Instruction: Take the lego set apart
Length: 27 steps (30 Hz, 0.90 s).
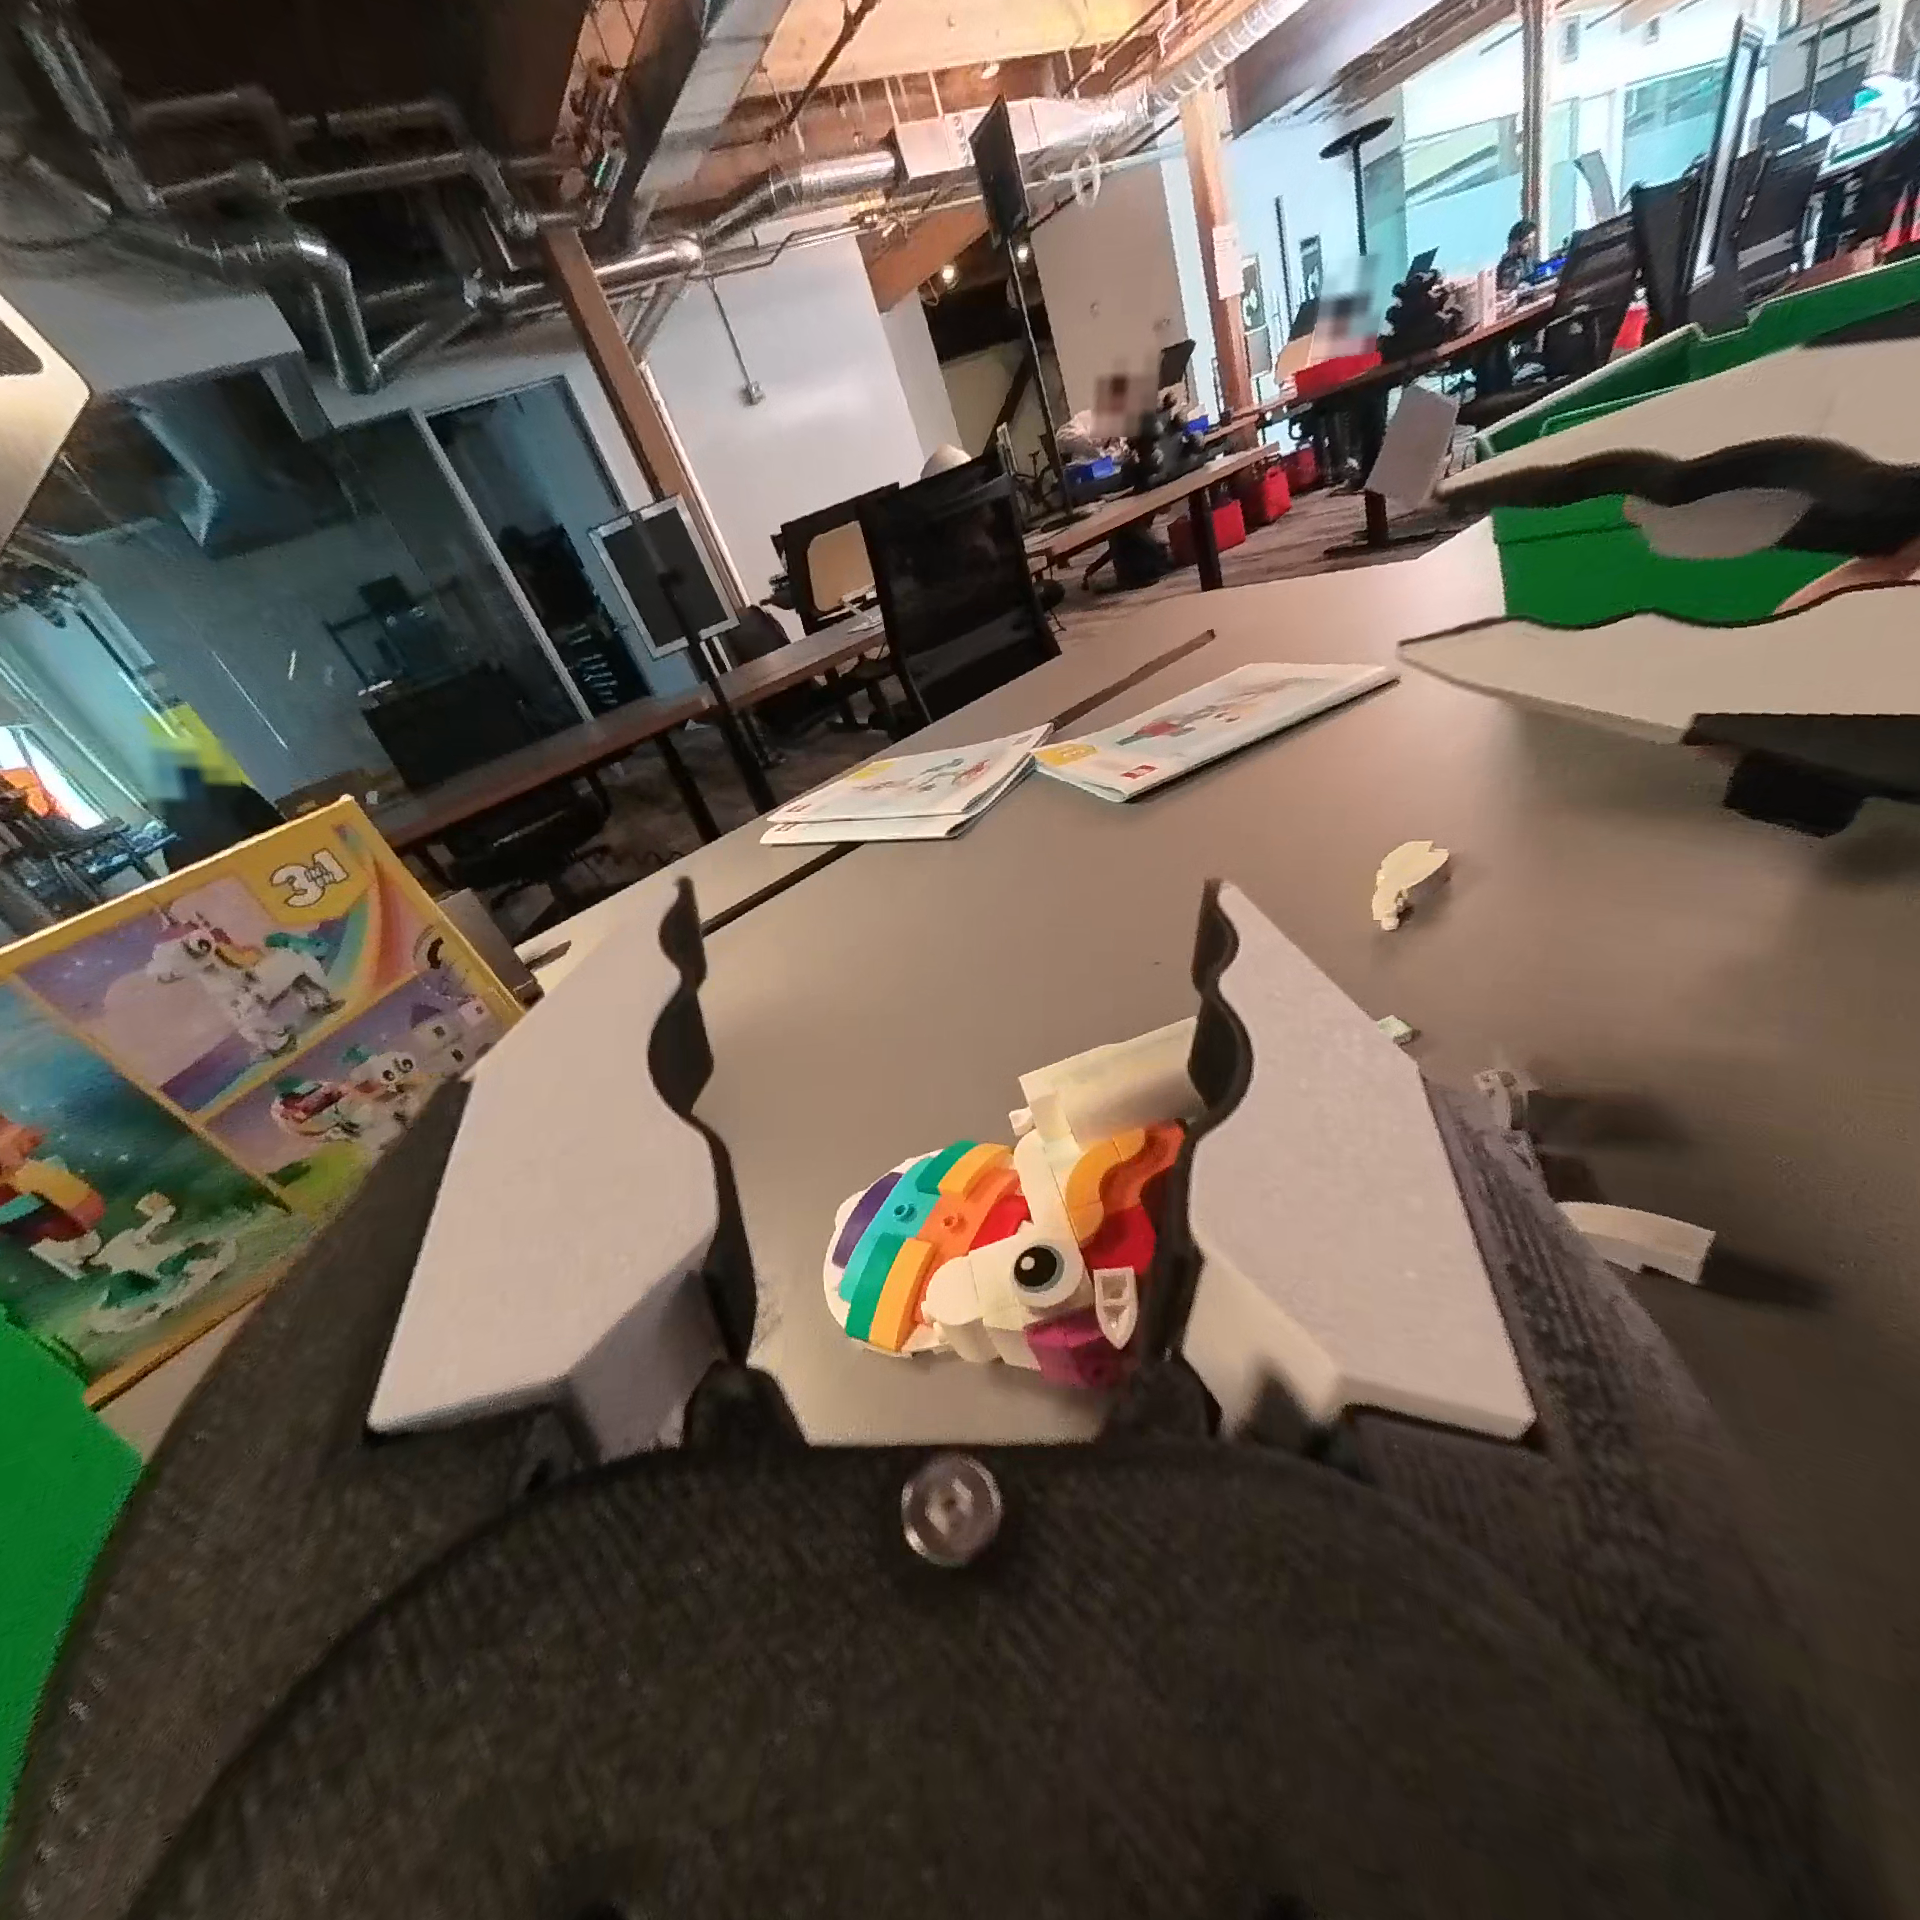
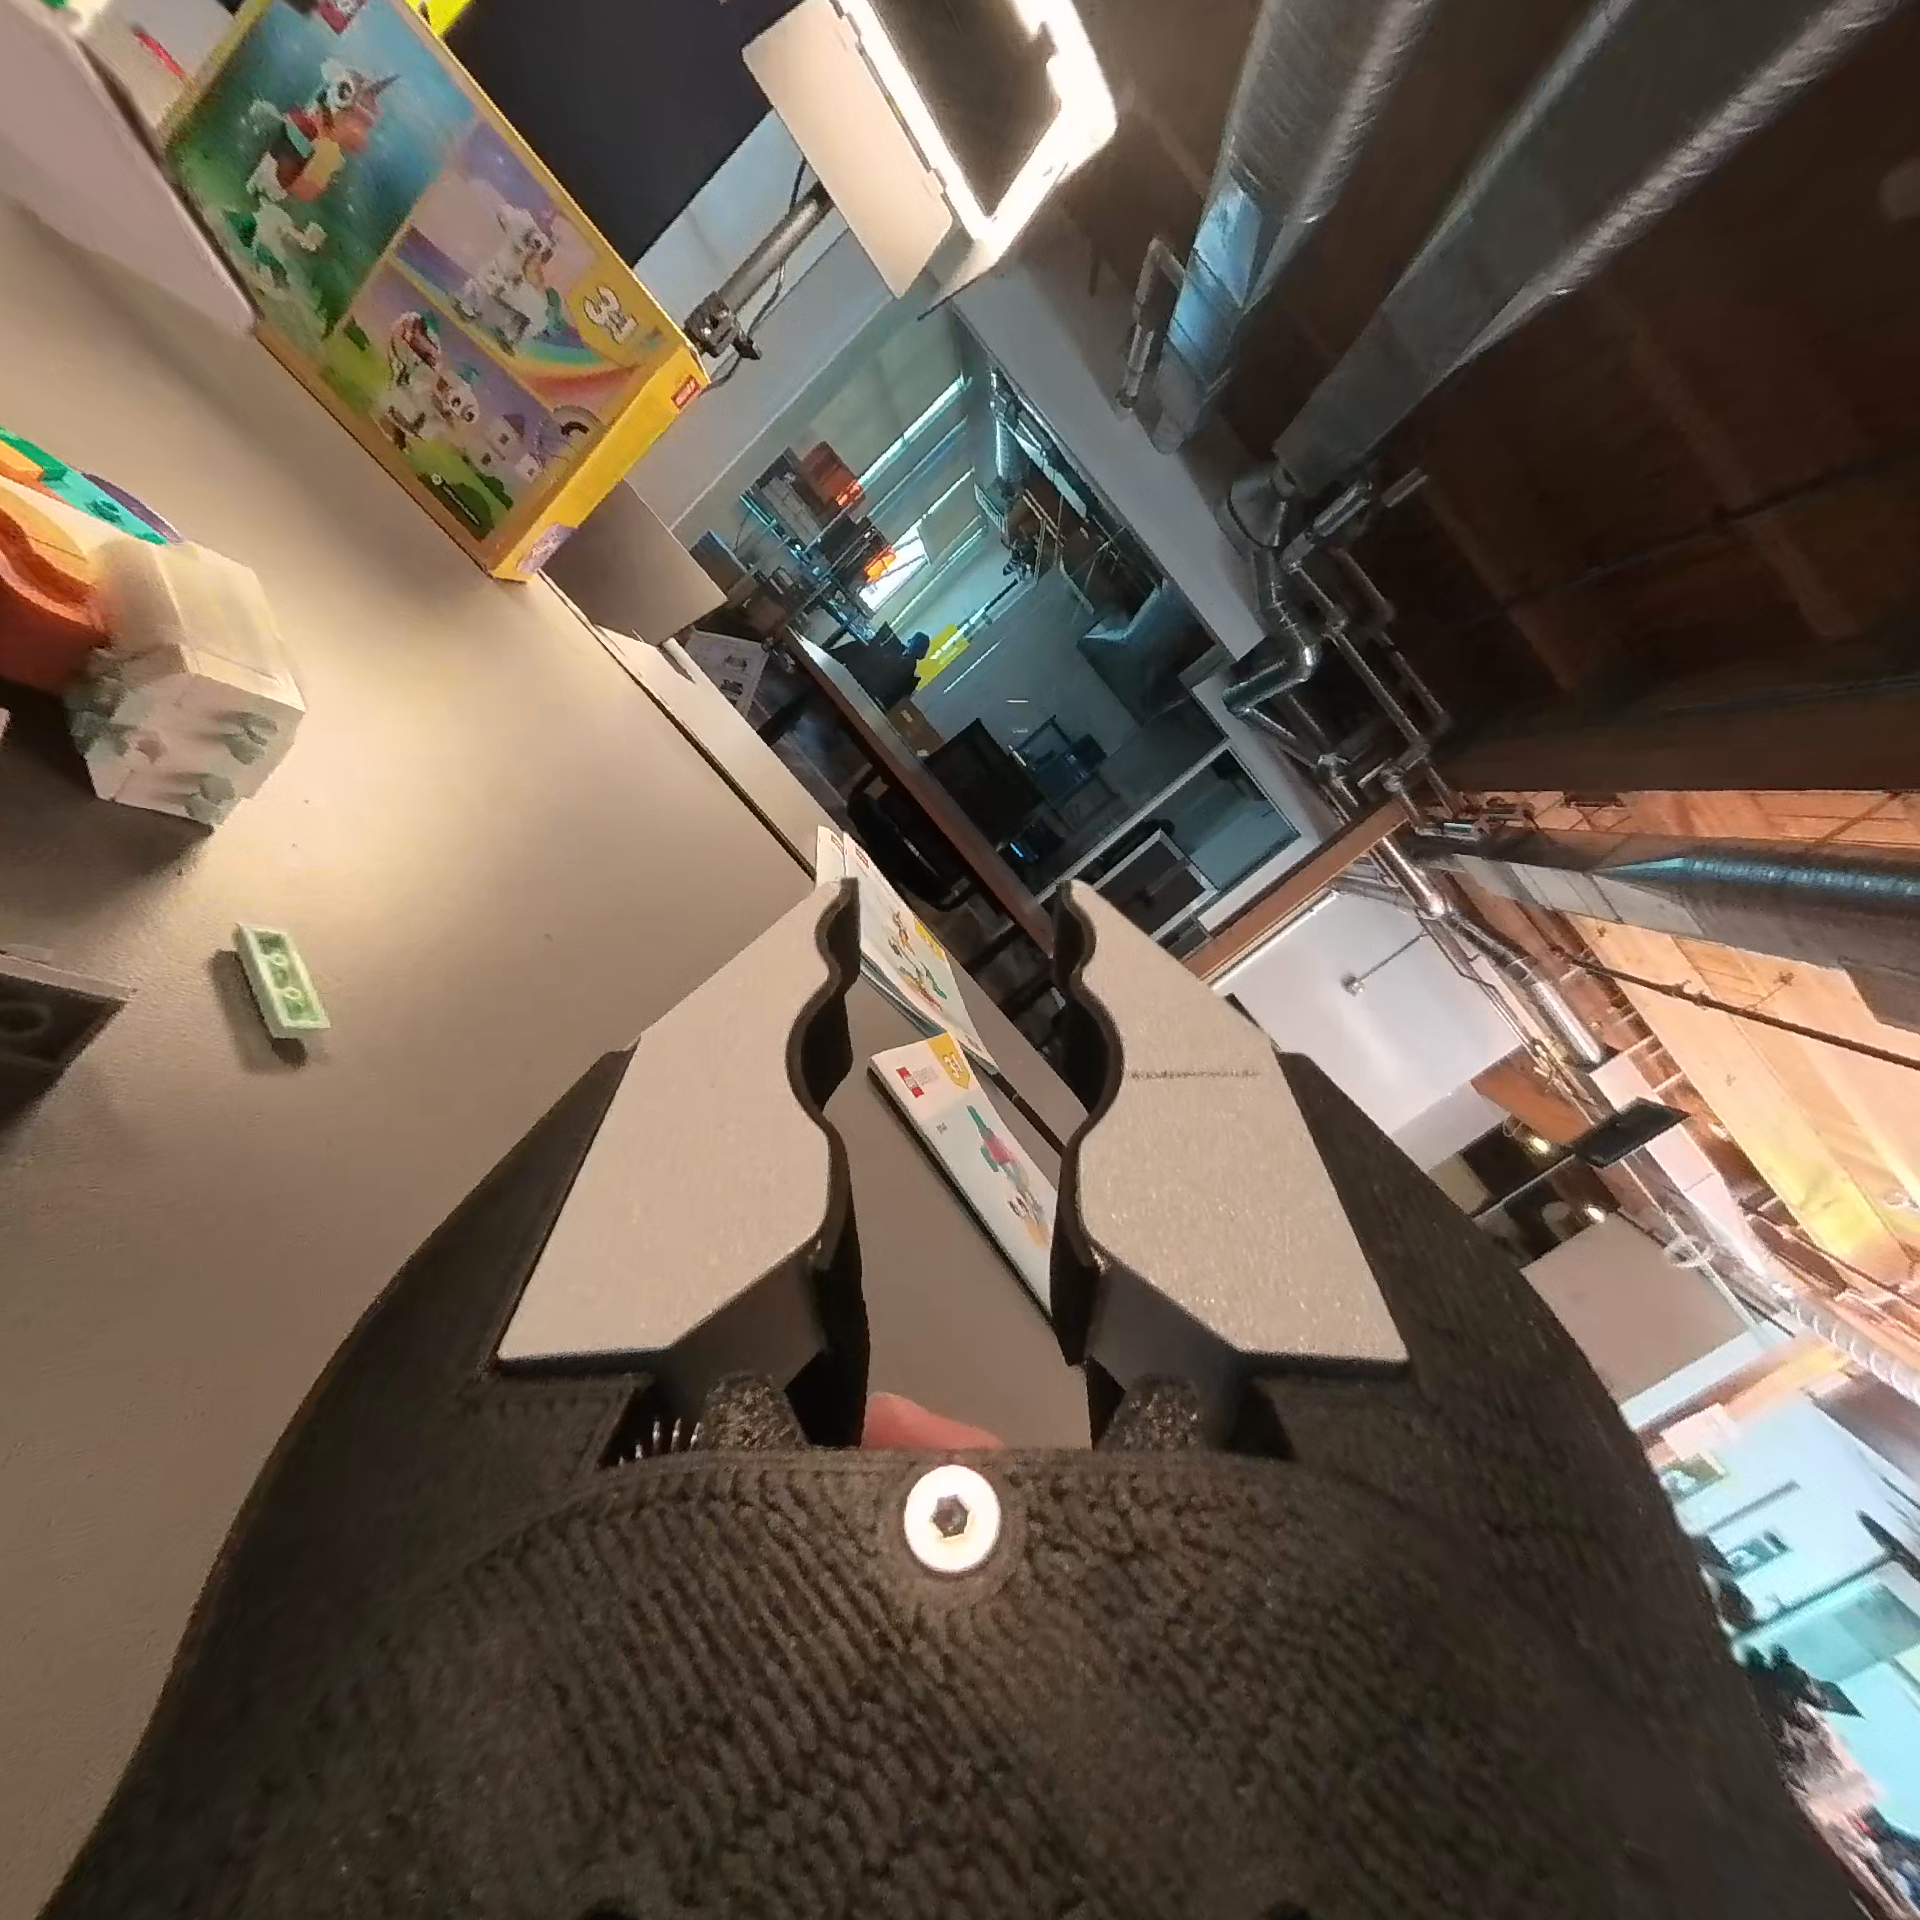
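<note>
The lego unicorn piece (image 1: pixel 997 1247), with a rainbow mane, a white head and an eye, lies on the grey table (image 1: pixel 935 1039). My left gripper (image 1: pixel 945 914) is open around it. The piece rests against the inner side of the right-hand finger, and the left-hand finger stands well apart from it. My right gripper (image 2: pixel 956 904) is rolled on its side, partly open and empty. It also shows at the upper right of the left wrist view (image 1: pixel 1475 566), above the table. The right wrist view shows the piece at its left edge (image 2: pixel 156 665).
Loose white parts (image 1: pixel 1408 878) (image 1: pixel 1642 1242) and a small pale green plate (image 2: pixel 281 982) lie on the table. Two instruction booklets (image 1: pixel 904 795) (image 1: pixel 1216 722) lie farther back. The yellow set box (image 1: pixel 208 1091) (image 2: pixel 436 291) stands at the left. A green block (image 1: pixel 52 1507) is at the lower left. From either gripper's tips it is about 10 cm to the small pale green plate (image 2: pixel 281 982).
</note>
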Motion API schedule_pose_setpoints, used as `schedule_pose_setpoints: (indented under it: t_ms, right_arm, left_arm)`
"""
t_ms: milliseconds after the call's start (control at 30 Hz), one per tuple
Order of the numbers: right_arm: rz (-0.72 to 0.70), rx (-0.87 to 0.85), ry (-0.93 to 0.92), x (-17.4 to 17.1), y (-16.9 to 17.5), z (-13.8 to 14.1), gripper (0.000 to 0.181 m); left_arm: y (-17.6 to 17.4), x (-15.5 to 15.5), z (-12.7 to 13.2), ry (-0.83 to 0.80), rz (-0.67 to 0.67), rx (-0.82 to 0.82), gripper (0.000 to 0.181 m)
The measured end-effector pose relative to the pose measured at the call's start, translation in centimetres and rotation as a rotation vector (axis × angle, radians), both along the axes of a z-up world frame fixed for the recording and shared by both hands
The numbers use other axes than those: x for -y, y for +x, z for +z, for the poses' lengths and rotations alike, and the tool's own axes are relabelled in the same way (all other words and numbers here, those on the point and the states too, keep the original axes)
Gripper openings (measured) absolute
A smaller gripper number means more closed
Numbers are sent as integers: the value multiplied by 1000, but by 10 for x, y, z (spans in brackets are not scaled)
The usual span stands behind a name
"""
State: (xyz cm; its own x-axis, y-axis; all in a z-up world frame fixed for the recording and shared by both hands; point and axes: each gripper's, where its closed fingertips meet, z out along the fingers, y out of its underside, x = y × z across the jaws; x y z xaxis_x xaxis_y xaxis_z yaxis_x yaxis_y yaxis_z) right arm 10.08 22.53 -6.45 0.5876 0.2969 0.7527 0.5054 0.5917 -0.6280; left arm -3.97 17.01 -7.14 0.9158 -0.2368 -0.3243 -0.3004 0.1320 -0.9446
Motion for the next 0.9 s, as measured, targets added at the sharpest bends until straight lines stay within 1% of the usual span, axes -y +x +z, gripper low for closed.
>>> schedule_pose_setpoints:
  t_ms: [100,167,233,300,400,467,633,733,900]
  right_arm:
    - [5,-9,9,7,1,2,34]
    - [3,6,-9,7,0,-2,34]
    - [4,22,-24,8,-2,-6,34]
    - [26,39,-29,13,-5,-9,33]
    - [44,56,-20,18,-8,-11,30]
    - [50,73,-21,19,-10,-13,31]
    - [65,106,-11,22,-15,-17,31]
    - [62,105,-14,20,-13,-17,30]
    - [45,84,-21,16,-9,-15,30]
  left_arm:
    - [-1,0,0,-3,6,7,94]
    - [-2,0,-1,-4,11,8,95]
    - [-4,6,5,23,34,-13,87]
    - [-1,17,18,127,54,-80,79]
    - [9,27,17,175,87,-226,80]
    - [11,34,15,184,123,-269,81]
    - [-3,49,14,144,216,-204,82]
    - [-10,57,17,146,242,-142,82]
    - [-24,54,17,127,276,-73,83]
